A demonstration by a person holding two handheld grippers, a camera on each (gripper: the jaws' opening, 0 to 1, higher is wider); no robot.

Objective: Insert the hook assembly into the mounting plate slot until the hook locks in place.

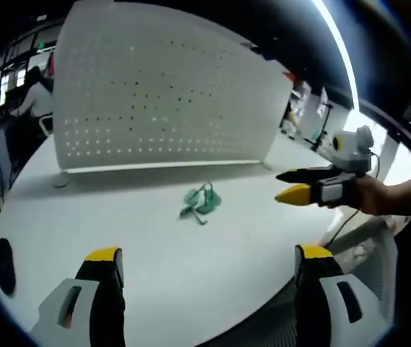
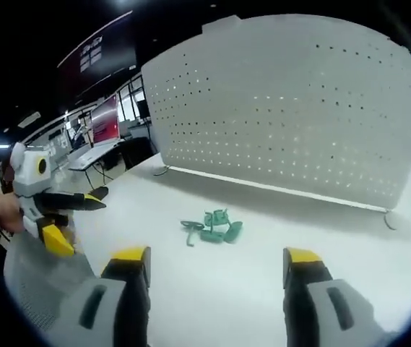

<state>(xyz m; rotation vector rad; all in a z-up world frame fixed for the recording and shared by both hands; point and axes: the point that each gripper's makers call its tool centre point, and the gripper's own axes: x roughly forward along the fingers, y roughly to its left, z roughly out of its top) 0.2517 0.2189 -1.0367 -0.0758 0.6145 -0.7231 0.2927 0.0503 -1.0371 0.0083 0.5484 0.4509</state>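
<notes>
Left gripper view: left gripper (image 1: 209, 262) jaws wide apart, empty. Green hook assembly (image 1: 201, 202) on white table (image 1: 154, 289) at 12 o'clock, ahead of jaws. Right gripper (image 1: 292, 186) at 2 o'clock, jaws parted, empty.

Right gripper view: hook assembly (image 2: 212, 226) at 12 o'clock, long axis crosswise. Perforated mounting plate (image 2: 292, 108) upright behind. Neither gripper clearly nearer.

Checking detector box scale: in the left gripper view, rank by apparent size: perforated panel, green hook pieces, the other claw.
1. Perforated panel, by far the largest.
2. Right claw with its hand.
3. Green hook pieces.
The last two look close in size and lie at different distances, so that order is unsure.
</notes>
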